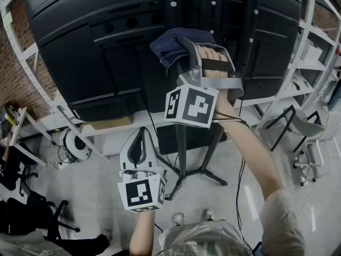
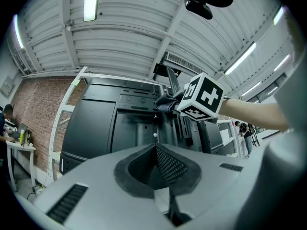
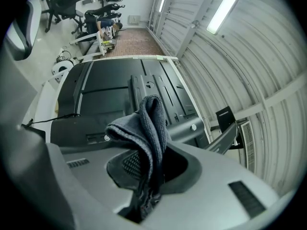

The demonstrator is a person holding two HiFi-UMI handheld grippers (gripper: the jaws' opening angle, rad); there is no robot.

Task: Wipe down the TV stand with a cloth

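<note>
1. Because my right gripper (image 1: pixel 187 52) holds the cloth (image 1: pixel 171 42) only by one pinched fold, with most of it hanging loose over the jaws, a hard rub could pull it out. Then it would fall to the floor.
2. The cloth is high up on the stand (image 1: pixel 183 143), at the post where it meets the back of the TV (image 1: pixel 80 47). I cannot tell for sure whether it touches there. If I push too strongly at this height, I think the TV could rock on the legs.
3. A cable (image 1: pixel 151 119) hangs down just beside the post. The loose cloth or a jaw may catch it when I wipe downward.
4. My left gripper (image 1: pixel 141 145) is low and well apart from the cloth, with its jaws closed together on nothing. It cannot steady the TV from there.
5. Count: one cloth, two grippers, one stand, one TV, and one cable that I can follow.
</note>
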